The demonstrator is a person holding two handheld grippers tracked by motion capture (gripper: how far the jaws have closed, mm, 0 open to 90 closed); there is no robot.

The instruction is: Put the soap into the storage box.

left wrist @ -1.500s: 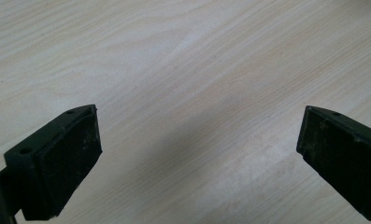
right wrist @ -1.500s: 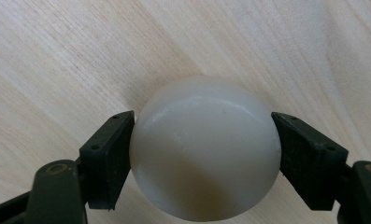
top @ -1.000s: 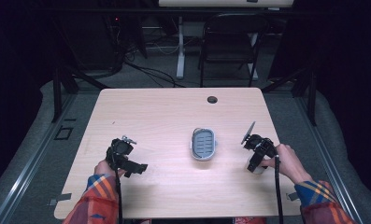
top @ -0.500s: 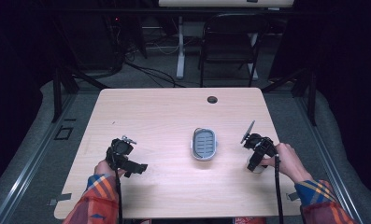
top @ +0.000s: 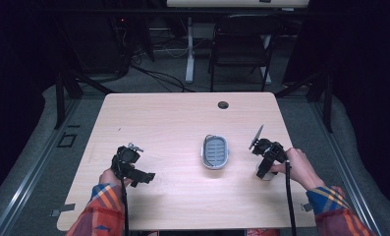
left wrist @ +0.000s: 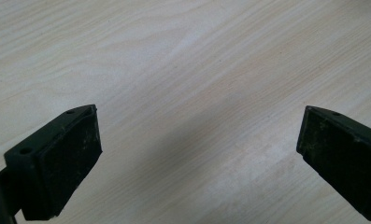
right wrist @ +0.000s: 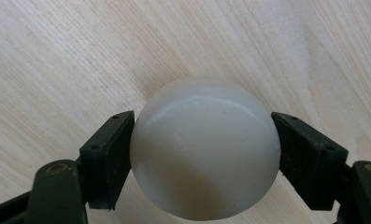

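My right hand-held gripper (right wrist: 204, 154) is clamped on a white ball (right wrist: 205, 149); I should lift it gently toward the grey dish (top: 215, 151); left hand-held gripper (left wrist: 197, 163) gapes apart.

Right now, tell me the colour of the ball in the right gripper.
Creamy white ball; right gripper view.

hand-held grippers: I count 2, the left hand-held gripper (top: 146, 176) and the right hand-held gripper (top: 262, 172)
jaws: 2 black ones on each, 4 in all
hands: 2, left hand (top: 109, 178) and right hand (top: 300, 167)
plaid sleeves: 2
cables: 2, one per unit
white balls: 1, the white ball (right wrist: 205, 147)
soap dishes: 1, the grey soap dish (top: 215, 151)
benches: 1, the bench (top: 182, 118)
holes in bench top: 1, the round hole (top: 223, 104)
chairs: 1, the folding chair (top: 241, 49) behind
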